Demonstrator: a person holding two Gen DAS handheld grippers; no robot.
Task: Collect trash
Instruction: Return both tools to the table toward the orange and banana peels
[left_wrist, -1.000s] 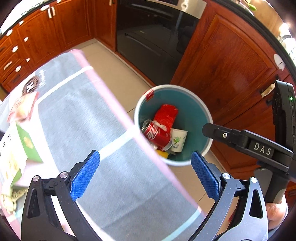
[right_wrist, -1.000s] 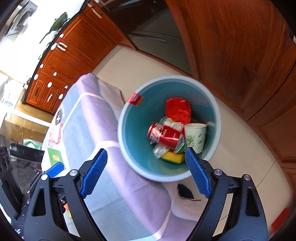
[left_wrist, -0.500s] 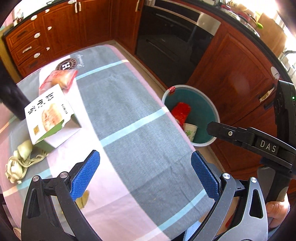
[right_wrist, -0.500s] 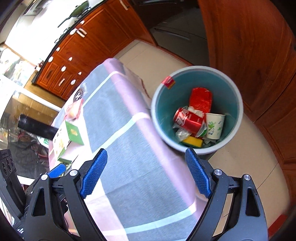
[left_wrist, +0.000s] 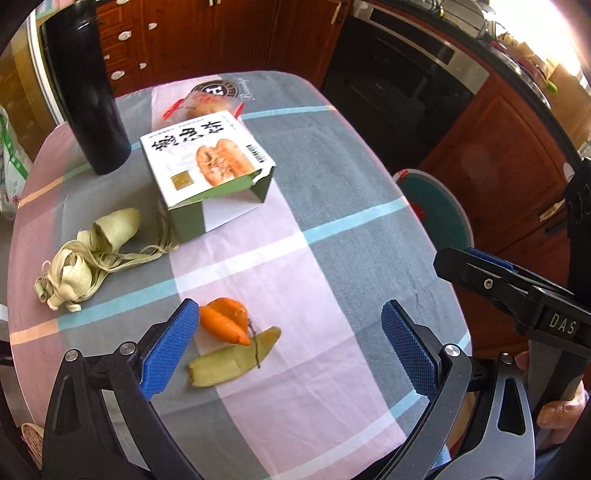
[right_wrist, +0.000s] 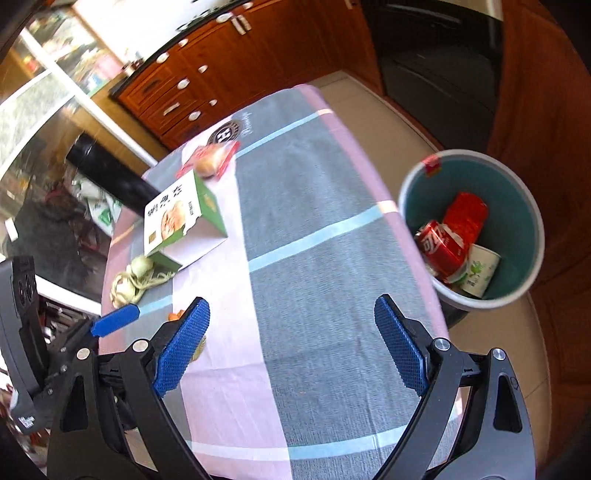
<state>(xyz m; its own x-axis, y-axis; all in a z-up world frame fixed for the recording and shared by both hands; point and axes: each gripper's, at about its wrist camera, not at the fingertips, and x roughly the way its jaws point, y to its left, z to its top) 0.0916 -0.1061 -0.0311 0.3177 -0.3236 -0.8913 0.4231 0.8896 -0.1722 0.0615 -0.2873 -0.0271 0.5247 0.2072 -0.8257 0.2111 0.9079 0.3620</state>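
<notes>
Orange peel (left_wrist: 222, 321) and a yellow-green peel (left_wrist: 232, 356) lie on the tabletop (left_wrist: 332, 206) just ahead of my left fingers (left_wrist: 168, 347), spread apart and empty; my right fingers (right_wrist: 183, 345) are widening, nothing between them. Thin peel could slip or tear if I pinch its edge. My right tool reads "DAS"; the bin (right_wrist: 528, 206) beside the tabletop holds a red can.

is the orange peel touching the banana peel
Touching. In the left wrist view the orange peel overlaps the upper edge of the banana peel, with no tablecloth visible between them.
</notes>
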